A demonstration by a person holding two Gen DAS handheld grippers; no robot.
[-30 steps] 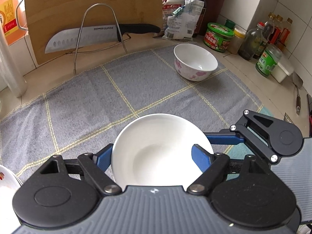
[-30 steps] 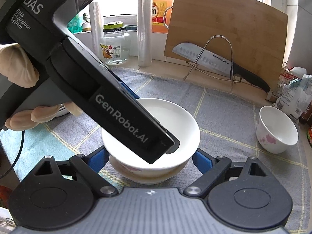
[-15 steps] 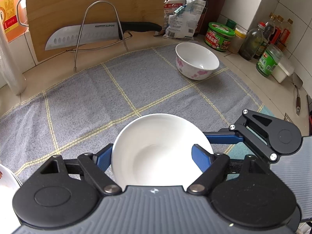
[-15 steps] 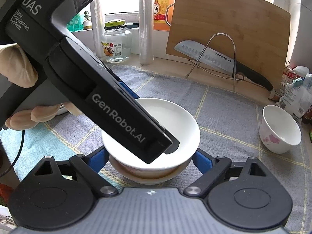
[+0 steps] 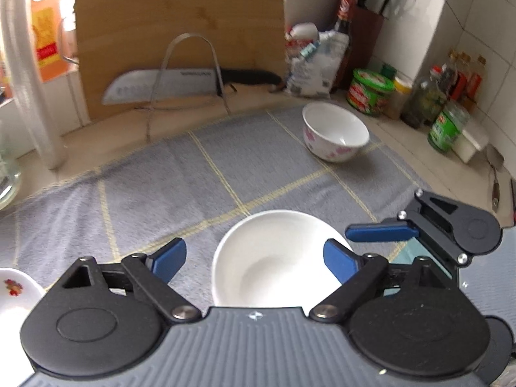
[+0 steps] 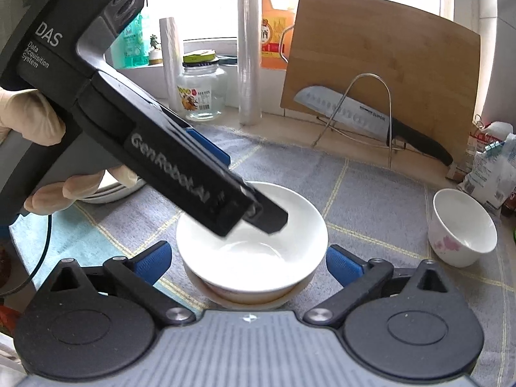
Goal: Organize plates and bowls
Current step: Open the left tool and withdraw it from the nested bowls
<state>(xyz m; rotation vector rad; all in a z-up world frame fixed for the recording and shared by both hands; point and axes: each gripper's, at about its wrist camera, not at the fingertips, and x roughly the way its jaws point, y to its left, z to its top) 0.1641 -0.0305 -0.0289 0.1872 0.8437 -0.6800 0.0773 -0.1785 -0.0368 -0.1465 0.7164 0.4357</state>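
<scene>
A: Both sets of jaws have just been opening. Half a second ago the left gripper (image 5: 254, 258) pinched the white bowl (image 5: 277, 258); now its blue pads stand apart, the left pad clear of the rim, the right one at the rim or just beside it.

B: And the right gripper (image 6: 248, 261)?

A: Spread wide, pads well off either side of the bowl, gripping nothing. The bowl sits free, nested on a second dish (image 6: 245, 296) whose brownish edge peeks out underneath.

B: So where does that stack sit?

A: On the grey checked cloth (image 5: 154, 187), directly between both tools. Beyond the bowl, to the far right, stands the flowered bowl (image 5: 335, 135), well apart. Farther behind are the knife (image 5: 167, 87) on its wire rack and the wooden board (image 5: 180, 32). Left of the bowl, a plate (image 5: 13, 290) shows at the edge.

B: What might go wrong?

A: My guess: the left tool's finger reaches over the bowl's inside, so pulling back carelessly could catch the rim and tip or slide it off the dish below. The flowered bowl is not yet stacked.
</scene>
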